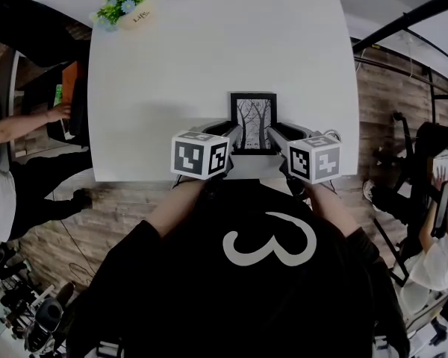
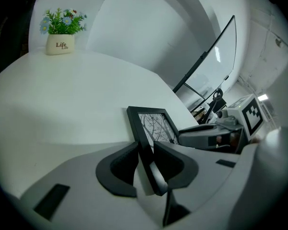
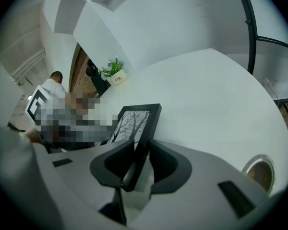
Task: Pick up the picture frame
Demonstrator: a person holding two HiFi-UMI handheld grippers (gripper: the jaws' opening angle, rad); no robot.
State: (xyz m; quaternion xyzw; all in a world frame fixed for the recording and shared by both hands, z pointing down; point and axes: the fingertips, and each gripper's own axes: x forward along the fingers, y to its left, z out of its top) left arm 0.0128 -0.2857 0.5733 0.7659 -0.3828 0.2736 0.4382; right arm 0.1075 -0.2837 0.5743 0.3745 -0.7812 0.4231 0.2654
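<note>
A black picture frame (image 1: 253,118) with a bare-tree print lies near the front edge of the white table (image 1: 209,51). My left gripper (image 1: 237,134) holds its left side and my right gripper (image 1: 271,134) its right side. In the left gripper view the frame (image 2: 156,123) runs away from me, and its left rail fills the gap between the pads of the gripper (image 2: 146,144). The right gripper view shows the frame (image 3: 134,121) with its right rail between the pads of that gripper (image 3: 142,142), both pads touching it. I cannot tell whether the frame is off the table.
A small white pot of flowers (image 1: 127,6) stands at the table's far left corner, also visible as the pot (image 2: 60,37). A person (image 1: 15,125) sits at the left and another person (image 1: 433,237) at the right. Wooden floor surrounds the table.
</note>
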